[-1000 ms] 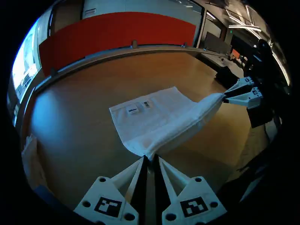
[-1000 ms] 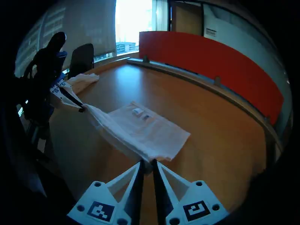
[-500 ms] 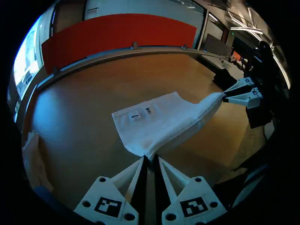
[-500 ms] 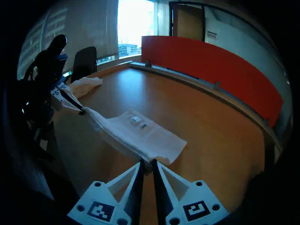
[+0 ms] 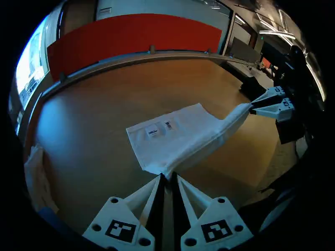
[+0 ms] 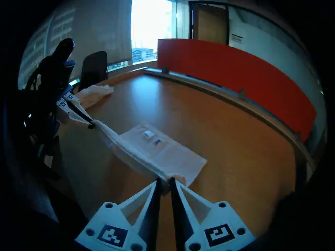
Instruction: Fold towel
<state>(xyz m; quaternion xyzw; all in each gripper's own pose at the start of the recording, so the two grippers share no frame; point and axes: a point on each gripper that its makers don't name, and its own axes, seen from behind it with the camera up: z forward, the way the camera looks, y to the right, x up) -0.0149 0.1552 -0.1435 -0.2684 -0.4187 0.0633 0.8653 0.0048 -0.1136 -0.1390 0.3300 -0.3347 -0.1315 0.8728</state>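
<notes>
A white towel (image 5: 180, 134) with two small labels lies partly on the brown wooden table (image 5: 104, 104), its near edge lifted and stretched between both grippers. My left gripper (image 5: 168, 178) is shut on one near corner. At the right of the left gripper view, the right gripper (image 5: 253, 108) pinches the other corner. In the right gripper view the towel (image 6: 155, 152) runs from my right gripper (image 6: 165, 184), shut on its corner, up to the left gripper (image 6: 91, 123) held by a dark-clad person.
A red partition (image 5: 134, 35) stands along the table's far edge. Another pale cloth (image 6: 94, 93) lies on the table near a dark office chair (image 6: 92, 62) by the window. Bare tabletop (image 6: 234, 138) spreads beyond the towel.
The towel's lifted near edge has been drawn toward the grippers, so less cloth lies flat and the far edge has slid closer. Both grippers keep their hold.
</notes>
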